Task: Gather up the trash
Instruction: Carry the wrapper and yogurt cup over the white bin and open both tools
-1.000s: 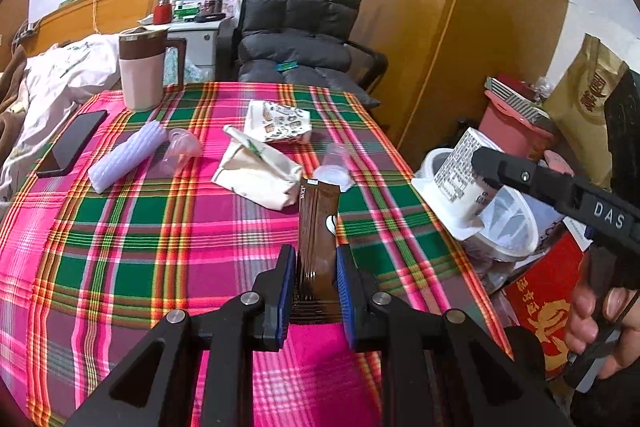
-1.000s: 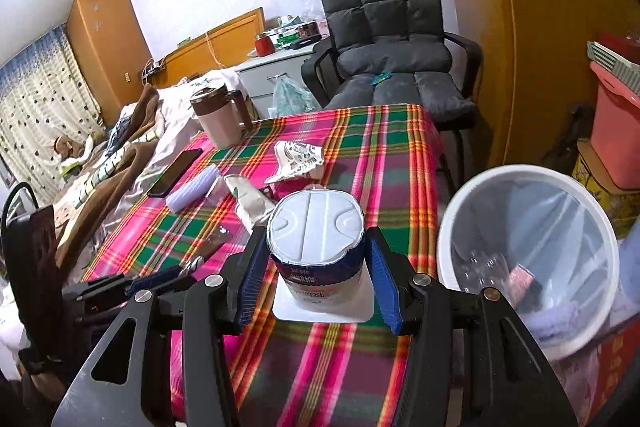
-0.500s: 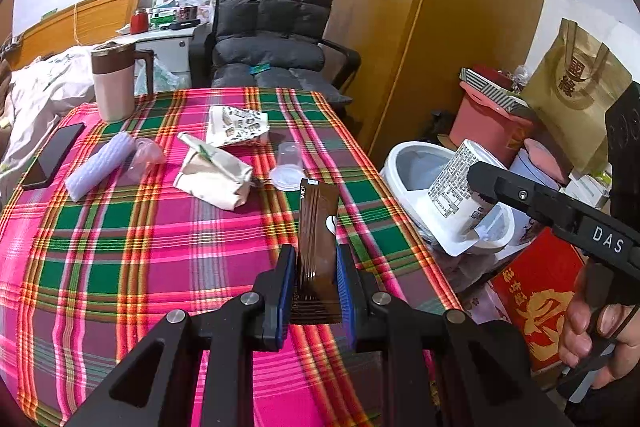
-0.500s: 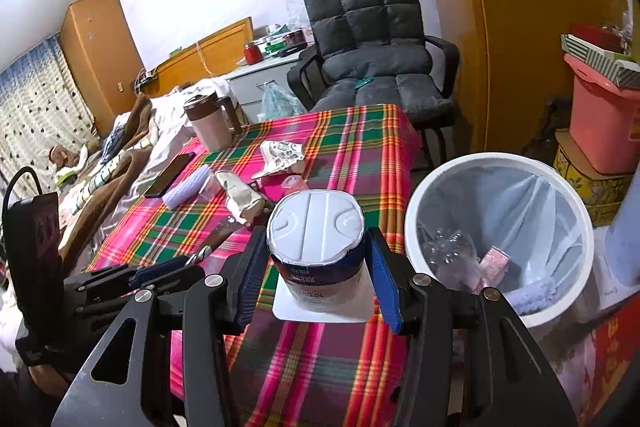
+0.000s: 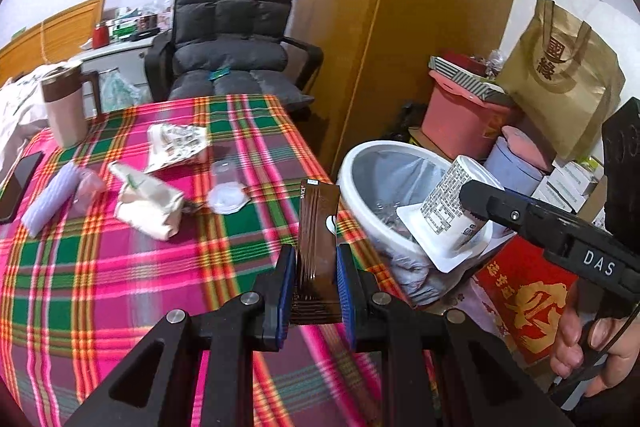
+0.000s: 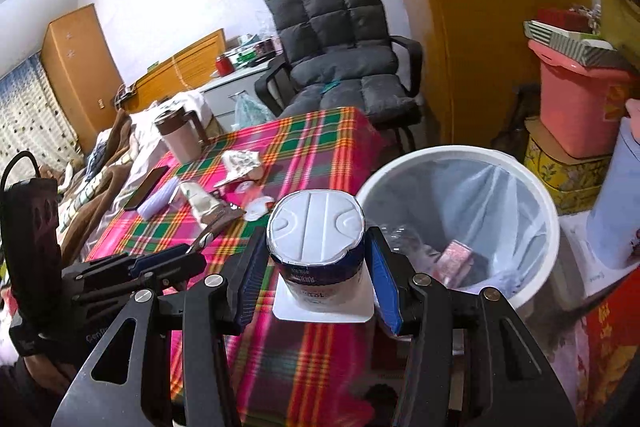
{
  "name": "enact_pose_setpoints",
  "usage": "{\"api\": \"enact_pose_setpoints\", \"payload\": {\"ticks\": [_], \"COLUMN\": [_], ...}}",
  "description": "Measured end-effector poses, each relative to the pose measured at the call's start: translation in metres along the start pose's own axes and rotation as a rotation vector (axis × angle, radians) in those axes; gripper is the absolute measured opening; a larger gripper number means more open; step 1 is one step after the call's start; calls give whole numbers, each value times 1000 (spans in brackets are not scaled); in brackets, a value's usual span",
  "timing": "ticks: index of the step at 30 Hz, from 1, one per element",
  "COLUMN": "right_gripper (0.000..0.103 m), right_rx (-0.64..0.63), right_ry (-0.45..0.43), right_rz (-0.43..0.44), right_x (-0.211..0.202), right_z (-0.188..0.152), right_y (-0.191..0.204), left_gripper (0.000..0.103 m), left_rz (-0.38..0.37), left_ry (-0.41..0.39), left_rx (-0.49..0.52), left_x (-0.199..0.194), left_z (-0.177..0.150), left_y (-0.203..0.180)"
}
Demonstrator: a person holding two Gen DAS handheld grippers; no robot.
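Observation:
My left gripper (image 5: 316, 267) is shut on a brown snack wrapper (image 5: 318, 227) that stands up between its blue pads, above the right edge of the plaid table (image 5: 100, 267). My right gripper (image 6: 316, 267) is shut on a white yogurt cup (image 6: 316, 247), held upside down with its square rim toward me. In the left wrist view that cup (image 5: 452, 211) hangs over the near rim of the white trash bin (image 5: 360, 179). The bin (image 6: 532, 203) is lined with a clear bag and holds several pieces of rubbish.
On the table lie a crumpled cream bag (image 5: 148, 203), a printed wrapper (image 5: 176, 143), a clear cup lid (image 5: 226, 199), a lilac roll (image 5: 50, 197), a phone (image 5: 18, 183) and a brown-topped jug (image 5: 62, 107). A grey chair (image 5: 232, 39) stands behind; pink boxes (image 5: 464, 111) and a paper bag (image 5: 560, 75) crowd the bin.
Both grippers have swung right, away from the table's middle toward the bin. The cup now hangs over the bin's rim, and the bin fills more of both views.

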State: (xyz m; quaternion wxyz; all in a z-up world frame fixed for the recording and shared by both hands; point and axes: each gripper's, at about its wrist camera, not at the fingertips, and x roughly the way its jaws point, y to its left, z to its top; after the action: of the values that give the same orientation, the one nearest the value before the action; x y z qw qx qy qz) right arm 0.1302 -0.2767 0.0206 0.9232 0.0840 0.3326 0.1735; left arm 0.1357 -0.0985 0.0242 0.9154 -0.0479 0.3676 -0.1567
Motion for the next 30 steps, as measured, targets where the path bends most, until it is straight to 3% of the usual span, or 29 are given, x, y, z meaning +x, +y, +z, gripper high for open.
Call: {"api": "enact_pose_setpoints", "payload": {"ticks": [23, 30], "right_gripper": [51, 51], "right_rx": [119, 144], "right_ry": [-3, 25], "right_rz": [-140, -162], "right_x": [-4, 3], "right_z": [-1, -4], "right_y": [-73, -89], "left_gripper": [21, 21], "left_rz": [-138, -132], "left_ry": [67, 87], "left_rx": [103, 114], "left_x": [81, 110], "left_z": [37, 46], "left_y": [-63, -70]}}
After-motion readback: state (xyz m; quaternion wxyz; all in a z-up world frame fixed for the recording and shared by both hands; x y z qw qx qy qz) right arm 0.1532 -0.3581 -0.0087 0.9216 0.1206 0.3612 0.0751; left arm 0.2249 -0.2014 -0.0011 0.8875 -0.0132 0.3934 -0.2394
